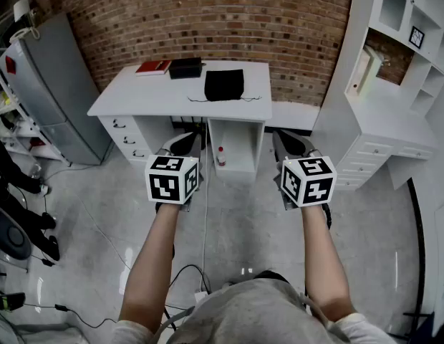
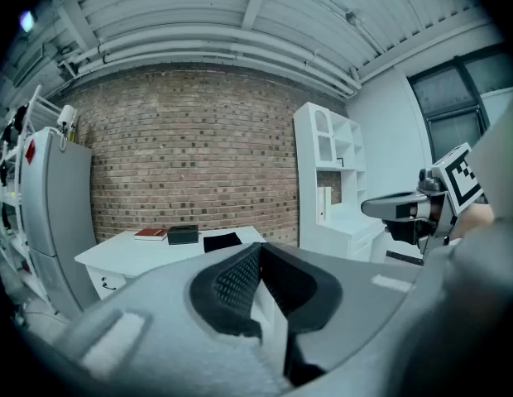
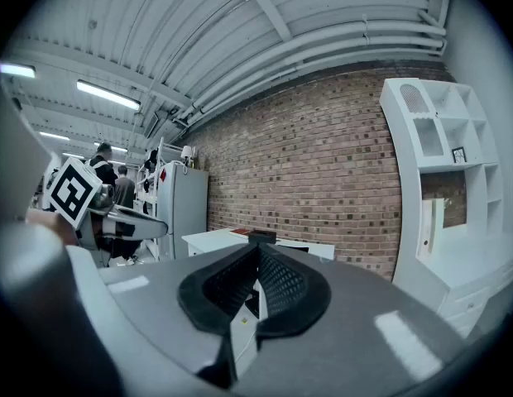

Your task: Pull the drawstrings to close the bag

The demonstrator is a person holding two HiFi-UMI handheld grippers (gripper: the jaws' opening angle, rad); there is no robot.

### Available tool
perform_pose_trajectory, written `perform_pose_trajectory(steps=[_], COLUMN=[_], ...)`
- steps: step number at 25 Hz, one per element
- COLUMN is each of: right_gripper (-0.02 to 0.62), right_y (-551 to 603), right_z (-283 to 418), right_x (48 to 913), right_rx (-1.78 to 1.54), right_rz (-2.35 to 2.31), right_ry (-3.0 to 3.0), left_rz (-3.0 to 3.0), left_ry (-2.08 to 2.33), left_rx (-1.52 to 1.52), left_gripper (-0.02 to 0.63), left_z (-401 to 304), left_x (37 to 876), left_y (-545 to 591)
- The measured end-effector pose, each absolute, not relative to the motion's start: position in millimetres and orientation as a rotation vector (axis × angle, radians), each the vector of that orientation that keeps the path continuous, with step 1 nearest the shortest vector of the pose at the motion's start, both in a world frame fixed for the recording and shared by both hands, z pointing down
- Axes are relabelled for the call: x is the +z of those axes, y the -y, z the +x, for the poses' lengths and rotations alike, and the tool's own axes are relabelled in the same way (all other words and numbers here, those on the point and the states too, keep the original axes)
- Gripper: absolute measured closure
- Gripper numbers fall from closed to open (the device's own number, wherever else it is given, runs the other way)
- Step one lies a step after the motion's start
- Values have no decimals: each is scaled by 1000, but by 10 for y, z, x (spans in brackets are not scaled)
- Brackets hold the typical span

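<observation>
L tool (image 1: pixel 186 143) & R tool (image 1: pixel 290 145) both clenched, nothing btwn jaws, side by side above floor (image 1: pixel 236 224), black drawstring bag (image 1: pixel 224 84) flat on white worktop (image 1: pixel 136 99), well ahead of both tools

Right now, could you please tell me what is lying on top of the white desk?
A red book, a black box and a black bag lie there. What the bag holds or covers cannot be seen.
</observation>
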State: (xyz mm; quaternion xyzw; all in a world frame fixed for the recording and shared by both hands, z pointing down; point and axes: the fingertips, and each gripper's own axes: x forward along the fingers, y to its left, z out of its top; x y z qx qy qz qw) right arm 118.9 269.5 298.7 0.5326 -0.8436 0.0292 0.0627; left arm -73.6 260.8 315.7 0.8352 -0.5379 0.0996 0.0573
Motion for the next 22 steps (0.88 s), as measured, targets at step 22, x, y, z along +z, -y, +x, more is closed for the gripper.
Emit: perform_pose_trajectory(steps=[22], right_gripper=[508], right_y=[-2379], right_z=[1015], right_x=[3086], right_rx=[69], right_rz=[1606], right_ry=[2524], left_rz=[2539], left_ry=[1613], left_rx=[233], left_gripper=[499], left_z=[-863], left_x=[3186], left_y=[-2202])
